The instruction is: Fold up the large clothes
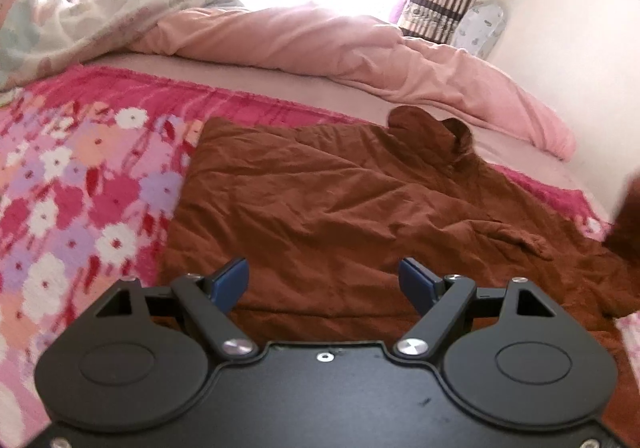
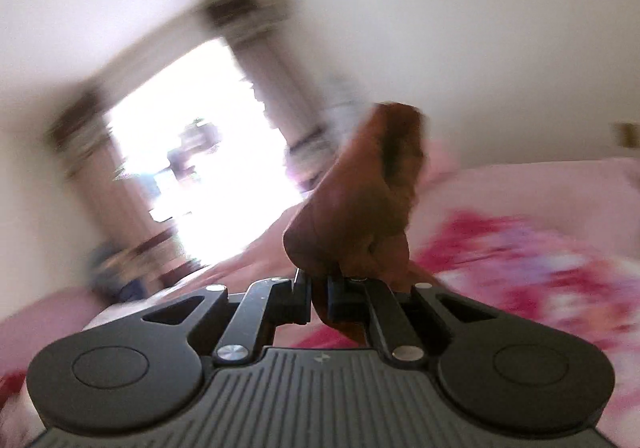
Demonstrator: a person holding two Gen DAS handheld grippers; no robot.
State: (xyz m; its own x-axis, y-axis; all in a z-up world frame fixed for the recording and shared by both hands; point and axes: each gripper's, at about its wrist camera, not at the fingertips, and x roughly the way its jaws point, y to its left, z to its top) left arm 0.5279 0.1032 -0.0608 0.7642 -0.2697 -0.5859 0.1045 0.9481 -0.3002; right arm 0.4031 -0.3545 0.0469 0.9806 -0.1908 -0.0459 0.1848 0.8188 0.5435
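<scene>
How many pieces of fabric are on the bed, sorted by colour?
Brown: 1, the garment
Plain pink: 1, the duvet
Pink floral: 1, the blanket
Pale floral white: 1, the quilt
Total: 4

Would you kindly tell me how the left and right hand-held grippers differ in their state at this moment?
The left hand-held gripper is open with nothing between its blue fingers, hovering above the brown garment on the bed; the right hand-held gripper is shut on a bunched part of that garment, raised in front of it. The left wrist view is sharp, whereas the right wrist view is motion-blurred. Both share the same black two-finger build.
</scene>
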